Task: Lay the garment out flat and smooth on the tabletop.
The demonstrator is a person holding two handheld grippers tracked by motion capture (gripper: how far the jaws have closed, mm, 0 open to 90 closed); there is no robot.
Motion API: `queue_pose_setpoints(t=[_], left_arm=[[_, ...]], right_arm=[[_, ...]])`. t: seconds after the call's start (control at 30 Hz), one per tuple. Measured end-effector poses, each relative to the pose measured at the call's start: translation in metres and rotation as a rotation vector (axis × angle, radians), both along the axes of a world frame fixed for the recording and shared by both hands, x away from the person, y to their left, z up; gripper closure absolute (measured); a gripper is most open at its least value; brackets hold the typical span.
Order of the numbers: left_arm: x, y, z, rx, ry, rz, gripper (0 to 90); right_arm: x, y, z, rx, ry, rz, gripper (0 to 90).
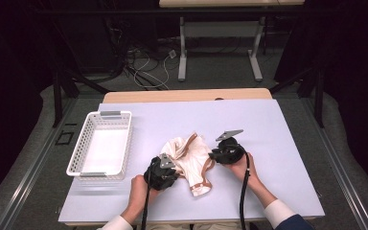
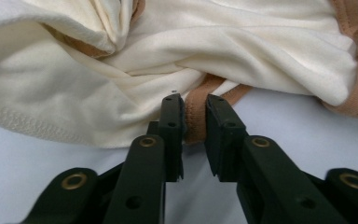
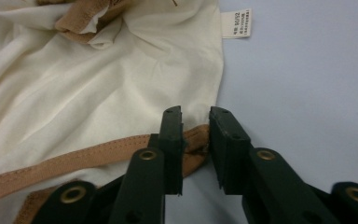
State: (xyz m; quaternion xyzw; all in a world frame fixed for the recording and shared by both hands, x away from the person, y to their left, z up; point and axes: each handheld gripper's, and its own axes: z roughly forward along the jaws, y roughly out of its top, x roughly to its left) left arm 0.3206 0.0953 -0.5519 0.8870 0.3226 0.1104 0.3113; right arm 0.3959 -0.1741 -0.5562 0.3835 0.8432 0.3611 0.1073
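Soft cream garment (image 1: 191,160), taken by its tan trim.
Light, limp cloth; left gripper (image 2: 195,122) and right gripper (image 3: 196,133) jaws apparently pinch the firmer binding, the best hold.

Right gripper (image 3: 195,122) with its black jaws set close on either side of the tan trim (image 3: 74,163) at the corner of a cream garment (image 3: 98,93). The garment lies crumpled on the pale counter (image 3: 307,84); a white label (image 3: 236,23) projects from its far edge
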Motion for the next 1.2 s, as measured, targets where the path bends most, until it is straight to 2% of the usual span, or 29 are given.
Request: queue_pose_setpoints(t=[0.03,0.13,0.2,0.23,0.27,0.3,0.4,0.53,0.57,0.7,0.73,0.87,1.2], left_arm=[[0.0,0.0,0.0,0.001,-0.002,-0.002,78.8],[0.0,0.0,0.0,0.006,-0.008,-0.005,82.8],[-0.001,0.0,0.0,0.002,-0.009,-0.004,84.7],[-0.001,0.0,0.0,0.001,-0.01,-0.004,85.3],[-0.001,0.0,0.0,-0.004,-0.01,-0.002,85.5],[0.0,0.001,0.001,-0.001,-0.008,-0.007,85.5],[0.0,0.002,0.002,0.004,-0.009,-0.014,85.6],[0.0,0.006,0.003,-0.009,-0.01,-0.003,85.6],[0.0,0.008,0.004,0.001,-0.013,-0.01,85.6],[0.001,0.014,0.004,-0.004,-0.014,0.004,85.6],[0.001,0.015,0.005,0.005,-0.014,0.0,85.6],[0.002,0.019,0.006,0.009,-0.025,0.007,85.6],[0.002,0.024,0.008,0.005,-0.022,0.011,85.7]], right_arm=[[0.0,0.0,-0.001,0.016,0.006,-0.004,77.3],[0.0,-0.001,-0.001,0.022,0.016,0.002,83.6],[0.0,-0.001,0.0,0.005,0.013,0.001,85.7],[0.0,-0.001,-0.001,0.024,0.007,0.005,86.0],[0.0,-0.002,0.001,-0.001,0.011,0.019,86.1],[-0.001,-0.001,0.001,0.003,0.021,0.009,86.3],[-0.002,-0.001,0.002,0.013,-0.001,0.007,86.5],[-0.004,-0.002,0.004,0.002,-0.01,0.011,86.5],[-0.004,-0.002,0.005,0.0,-0.014,0.014,86.5],[-0.006,-0.004,0.008,-0.001,-0.035,0.011,86.7],[-0.007,-0.004,0.01,-0.016,-0.028,0.006,86.6],[-0.009,-0.007,0.013,-0.02,-0.041,0.015,86.8],[-0.018,-0.016,0.02,-0.03,-0.056,0.009,87.0]])
